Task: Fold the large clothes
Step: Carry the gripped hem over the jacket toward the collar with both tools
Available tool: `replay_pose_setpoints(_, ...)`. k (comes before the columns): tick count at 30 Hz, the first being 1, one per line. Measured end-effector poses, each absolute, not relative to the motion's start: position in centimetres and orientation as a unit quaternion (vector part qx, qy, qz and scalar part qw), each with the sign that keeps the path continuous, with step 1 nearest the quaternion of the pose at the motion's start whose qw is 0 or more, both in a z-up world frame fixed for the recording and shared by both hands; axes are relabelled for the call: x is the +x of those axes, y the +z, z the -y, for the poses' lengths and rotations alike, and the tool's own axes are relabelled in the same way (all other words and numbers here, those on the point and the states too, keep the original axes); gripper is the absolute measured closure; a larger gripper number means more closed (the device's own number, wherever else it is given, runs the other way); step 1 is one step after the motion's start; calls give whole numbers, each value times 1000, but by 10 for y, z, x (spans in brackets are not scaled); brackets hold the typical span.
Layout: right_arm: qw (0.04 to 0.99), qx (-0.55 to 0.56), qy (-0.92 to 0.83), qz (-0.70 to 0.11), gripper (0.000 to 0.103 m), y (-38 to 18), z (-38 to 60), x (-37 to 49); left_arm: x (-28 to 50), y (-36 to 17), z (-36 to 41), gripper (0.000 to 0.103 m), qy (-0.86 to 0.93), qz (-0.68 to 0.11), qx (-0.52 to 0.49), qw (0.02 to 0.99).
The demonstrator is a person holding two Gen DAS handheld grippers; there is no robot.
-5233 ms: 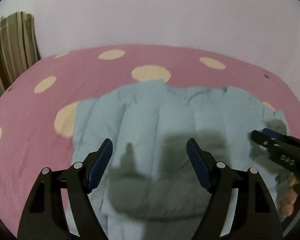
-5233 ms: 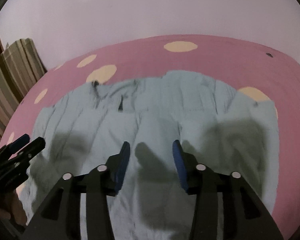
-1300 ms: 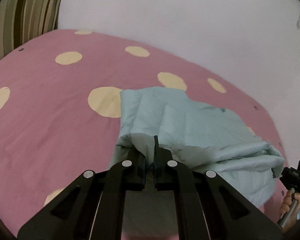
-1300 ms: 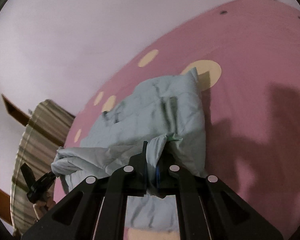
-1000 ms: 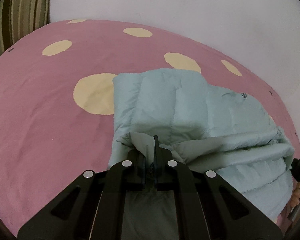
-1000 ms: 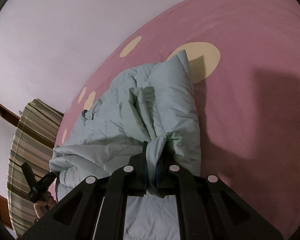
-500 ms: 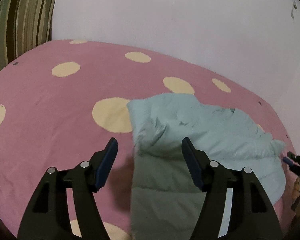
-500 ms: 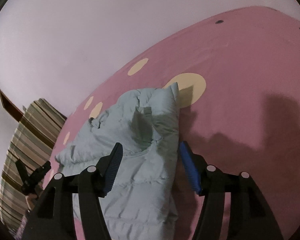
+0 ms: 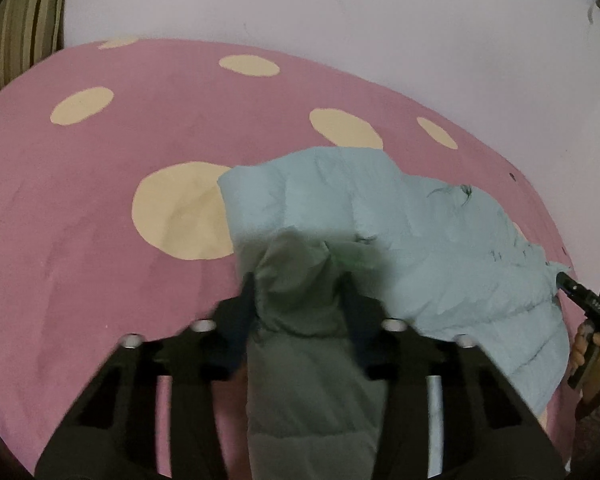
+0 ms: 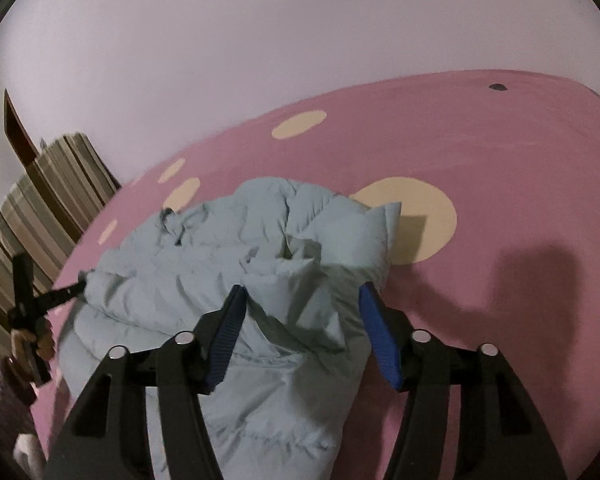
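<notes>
Striped fabric (image 9: 16, 20) edged the far left, beside a pink bedsheet (image 9: 80, 220) with cream dots. On it lay the pale blue quilted jacket (image 9: 420, 240), partly folded. The left gripper (image 9: 300, 300), jaws just closing, pinched a bunched fold at the jacket's left end. The right gripper (image 10: 302, 316), also narrowing, straddled a raised fold at the right end; contact was unclear.

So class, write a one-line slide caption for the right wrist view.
Right gripper closing around a bunched fold of the pale blue padded jacket lying on a pink spotted bedsheet.
</notes>
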State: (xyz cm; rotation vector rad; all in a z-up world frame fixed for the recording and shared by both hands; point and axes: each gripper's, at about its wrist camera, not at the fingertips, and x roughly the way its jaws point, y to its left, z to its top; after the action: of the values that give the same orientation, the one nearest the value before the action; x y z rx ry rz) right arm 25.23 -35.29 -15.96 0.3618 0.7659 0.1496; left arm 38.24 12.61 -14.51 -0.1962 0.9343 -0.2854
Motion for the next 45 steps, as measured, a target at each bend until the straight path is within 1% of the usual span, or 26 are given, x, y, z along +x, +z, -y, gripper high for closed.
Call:
replay_pose_setpoints(1,908,170,73,-376,68,-161,351,253,384,-147,-125,82,-136,-451,-90,878)
replay_pose_setpoints(2,907,168,76,-379,72,-163,350,254,383,-147,-124,89,-135,-452,-86,877)
replay_pose_setpoints(4,906,164,78,-381,86,-164,346,254,381,-147,-124,95,-134,-451,-80,879)
replay_pose_setpoints(5,907,161,78,-381,88,-163,344,253,379,-146,-124,99,-135,-447,-78,881)
replay_pose_setpoints(7,910,155,74,-378,93,-160,341,250,375,-142,-122,100,-133,-439,-74,886)
replay_pose_setpoints(9,914,154,72,-370,95,-154,338,244,368,-135,-123,101,-130,-428,-70,891)
replay_pose_setpoints(17,936,157,66,-309,97,-103,337,226,356,-80,-119,101,-120,-359,-58,924)
replay_pose_setpoints(21,945,147,51,-289,97,-78,337,248,377,-53,-112,101,-104,-336,-49,935)
replay_pose_setpoints(25,945,152,24,-288,97,-73,341,287,417,-45,-99,101,-73,-332,-39,940)
replay_pose_setpoints(28,939,152,-5,-309,97,-86,343,324,450,-59,-86,101,-47,-346,-22,937)
replay_pose_setpoints(30,929,157,-23,-335,97,-107,343,349,466,-76,-80,101,-35,-365,-16,930)
replay_pose_setpoints(37,895,147,-75,-415,97,-182,345,387,501,-156,-65,101,5,-430,26,902)
replay_pose_setpoints(41,894,178,-76,-403,97,-199,354,386,501,-181,-61,101,10,-432,38,901)
replay_pose_setpoints(45,895,179,-73,-401,92,-199,355,386,505,-187,-65,100,9,-436,28,900)
